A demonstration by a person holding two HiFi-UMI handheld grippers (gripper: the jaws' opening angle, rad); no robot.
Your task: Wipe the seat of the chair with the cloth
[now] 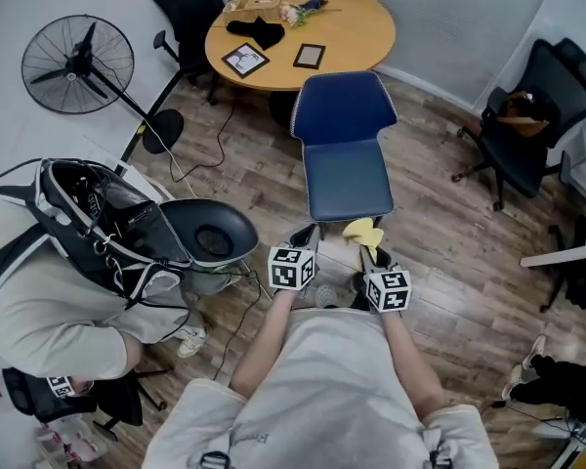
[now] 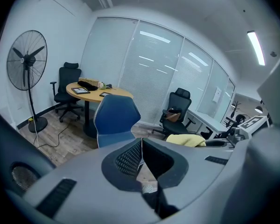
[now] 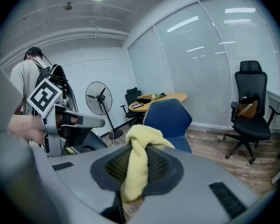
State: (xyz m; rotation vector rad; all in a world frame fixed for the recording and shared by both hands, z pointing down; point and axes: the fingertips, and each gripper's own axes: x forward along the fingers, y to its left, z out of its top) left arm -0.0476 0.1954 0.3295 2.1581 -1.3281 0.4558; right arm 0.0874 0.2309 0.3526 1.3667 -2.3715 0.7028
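Observation:
A blue chair point(image 1: 344, 149) stands just ahead of me, its seat point(image 1: 348, 180) bare and facing me; it also shows in the left gripper view as the blue chair point(image 2: 115, 120) and in the right gripper view as the blue chair point(image 3: 169, 120). My right gripper point(image 1: 369, 250) is shut on a yellow cloth point(image 1: 362, 232), held just short of the seat's front edge. The cloth point(image 3: 136, 162) bunches above the jaws and hangs down between them. My left gripper point(image 1: 303, 238) is beside it, shut with nothing in it point(image 2: 141, 164).
A person with a backpack point(image 1: 98, 233) crouches at my left over a dark round seat point(image 1: 211, 231). Behind the chair is a round wooden table point(image 1: 303, 32) with frames and clutter. A standing fan point(image 1: 78, 62) is far left, a black office chair point(image 1: 532, 115) at right.

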